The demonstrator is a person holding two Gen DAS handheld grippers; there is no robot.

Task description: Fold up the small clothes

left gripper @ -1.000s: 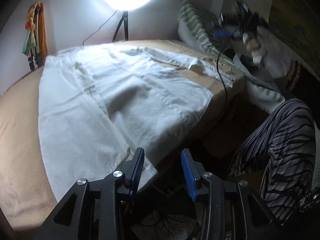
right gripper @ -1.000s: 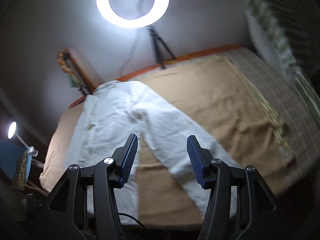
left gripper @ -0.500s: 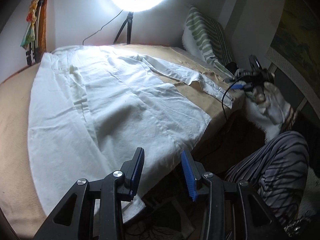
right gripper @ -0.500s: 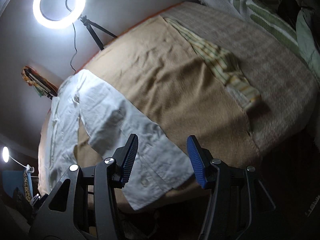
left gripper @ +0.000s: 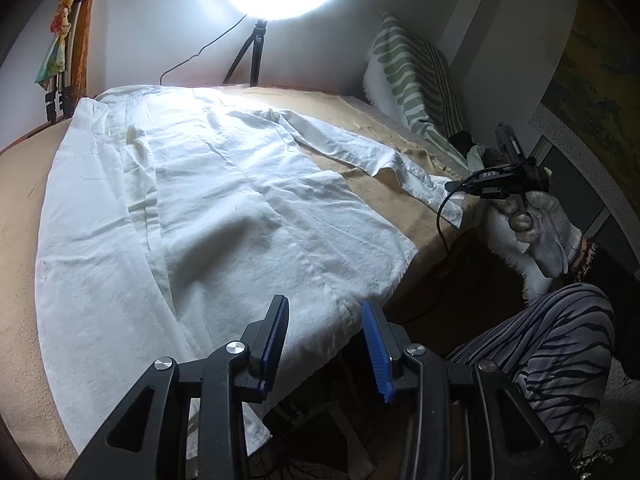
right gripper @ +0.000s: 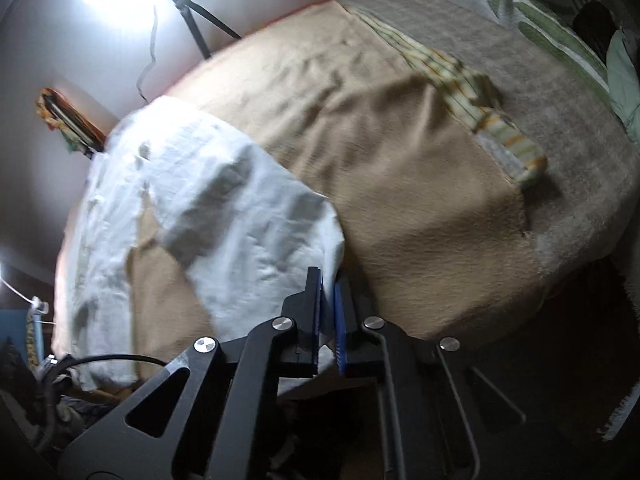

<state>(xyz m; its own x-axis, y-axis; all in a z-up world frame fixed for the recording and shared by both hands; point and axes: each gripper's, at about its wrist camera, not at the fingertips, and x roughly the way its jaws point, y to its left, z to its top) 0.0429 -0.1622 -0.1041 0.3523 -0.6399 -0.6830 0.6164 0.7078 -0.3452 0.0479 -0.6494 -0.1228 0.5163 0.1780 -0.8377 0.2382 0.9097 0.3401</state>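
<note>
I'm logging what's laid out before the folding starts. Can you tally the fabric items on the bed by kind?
White garment, spread out: 1
Tan blanket: 1
Striped yellow-green cloth: 1
Green-and-white patterned pillow: 1
Total: 4

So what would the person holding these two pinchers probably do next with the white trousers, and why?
Probably close the left gripper on the near hem of the white trousers. The right gripper has just closed on the other leg's hem at the bed's edge, while the left's jaws stand open with cloth between them.
</note>
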